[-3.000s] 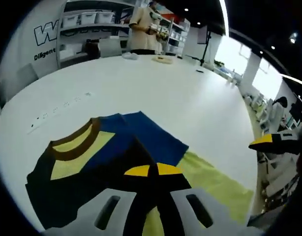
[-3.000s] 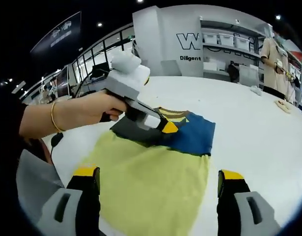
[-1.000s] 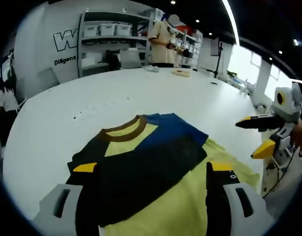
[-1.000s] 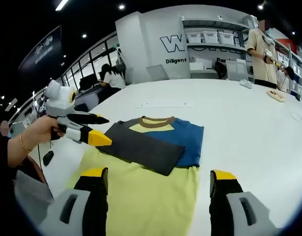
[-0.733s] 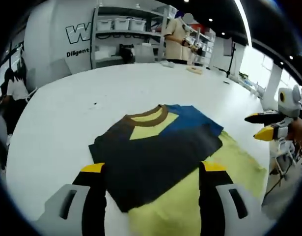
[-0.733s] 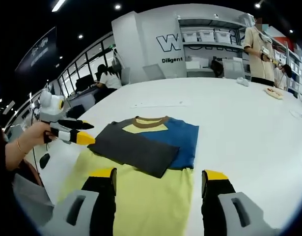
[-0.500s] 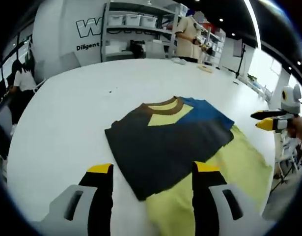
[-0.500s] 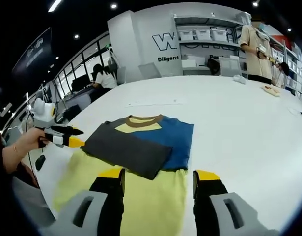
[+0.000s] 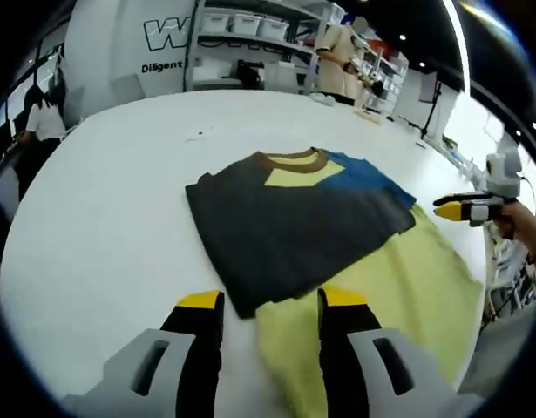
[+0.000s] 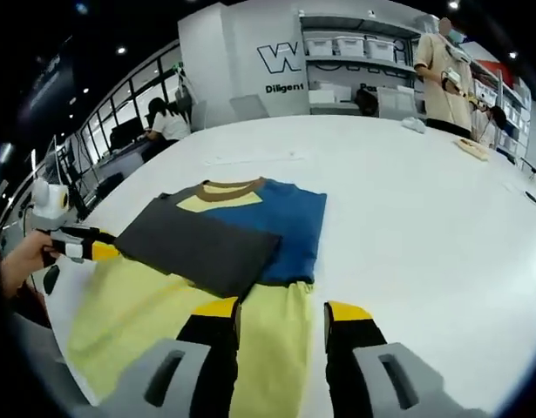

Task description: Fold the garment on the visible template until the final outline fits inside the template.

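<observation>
Left gripper view: the left gripper [image 9: 266, 306], jaws narrowly parted and empty, hovers over the near edge of the shirt [image 9: 294, 222] on the white table [image 9: 102, 209].

Right gripper view: the right gripper [image 10: 281, 318], equally narrow and empty, sits above the yellow hem. Judged step: 1 side fold is done; next, grasp the hem.

Both hand-held grippers [image 9: 269, 300] [image 10: 282, 312] empty, jaws parted.
</observation>
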The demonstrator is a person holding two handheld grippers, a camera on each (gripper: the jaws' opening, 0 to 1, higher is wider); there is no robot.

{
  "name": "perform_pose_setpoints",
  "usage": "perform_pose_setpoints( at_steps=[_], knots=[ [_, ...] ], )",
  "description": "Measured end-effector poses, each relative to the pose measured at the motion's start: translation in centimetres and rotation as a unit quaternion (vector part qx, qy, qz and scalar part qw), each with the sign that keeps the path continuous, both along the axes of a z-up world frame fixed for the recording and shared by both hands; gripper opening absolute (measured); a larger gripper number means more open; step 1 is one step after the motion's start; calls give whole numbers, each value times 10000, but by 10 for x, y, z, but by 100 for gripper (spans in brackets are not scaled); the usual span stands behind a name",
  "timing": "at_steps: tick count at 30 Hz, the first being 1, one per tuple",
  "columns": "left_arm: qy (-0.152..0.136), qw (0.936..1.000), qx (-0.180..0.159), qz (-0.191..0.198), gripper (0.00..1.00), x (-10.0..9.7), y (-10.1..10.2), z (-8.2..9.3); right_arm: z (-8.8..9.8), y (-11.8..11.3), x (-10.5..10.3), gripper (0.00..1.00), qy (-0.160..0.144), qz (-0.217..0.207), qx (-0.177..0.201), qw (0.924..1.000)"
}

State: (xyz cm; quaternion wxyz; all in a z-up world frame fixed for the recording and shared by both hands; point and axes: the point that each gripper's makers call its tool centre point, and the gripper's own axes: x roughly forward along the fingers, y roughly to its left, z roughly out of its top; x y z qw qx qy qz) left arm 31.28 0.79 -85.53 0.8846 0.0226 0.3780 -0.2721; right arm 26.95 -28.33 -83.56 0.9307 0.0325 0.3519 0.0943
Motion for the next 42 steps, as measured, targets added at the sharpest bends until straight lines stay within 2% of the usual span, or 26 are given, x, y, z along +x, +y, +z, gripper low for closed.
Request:
perform_pose_setpoints(
  at_steps=[2, 4, 8, 13, 17, 19, 22, 28, 36, 40, 42],
  knots=[
    [50, 9999, 121, -70, 37, -4, 1, -6, -5, 0, 1, 28, 23, -7, -92, 10000],
    [-103, 9998, 141, -54, 33, -3, 1, -2, -9, -1, 1, 27, 31, -55, -169, 9998],
    [-33, 9999, 153, 2, 29, -5, 2, -4, -19, -2, -1, 21, 101, -121, -213, 9996],
    [-100, 9992, 381, 32, 12, -7, 7, -5, -28, -3, -2, 14, 82, -10, -622, 9980],
    [-56, 9994, 317, 104, 5, -7, 9, -6, -29, -7, -1, 7, 50, -106, -680, 9976],
    [-59, 9989, 413, 191, 0, -7, 13, -8, -29, -9, -1, 1, 38, -85, -820, 9966],
    [-28, 9988, 328, 359, 0, -5, 15, -9, -28, -12, -1, 0, 45, -52, -942, 9955],
    [-81, 9975, 510, 489, 0, -2, 24, -9, -29, -16, -2, 0, 103, 65, -1095, 9939],
    [-60, 9974, 544, 465, 0, -1, 29, -9, -29, -20, -3, 0, 214, -21, -1058, 9942],
    [-57, 9978, 556, 359, 0, -2, 27, -9, -29, -21, -3, 0, 243, -148, -809, 9963],
    [-62, 9979, 558, 325, 4, -3, 27, -9, -29, -22, -3, 2, 242, -149, -792, 9965]
  ],
)
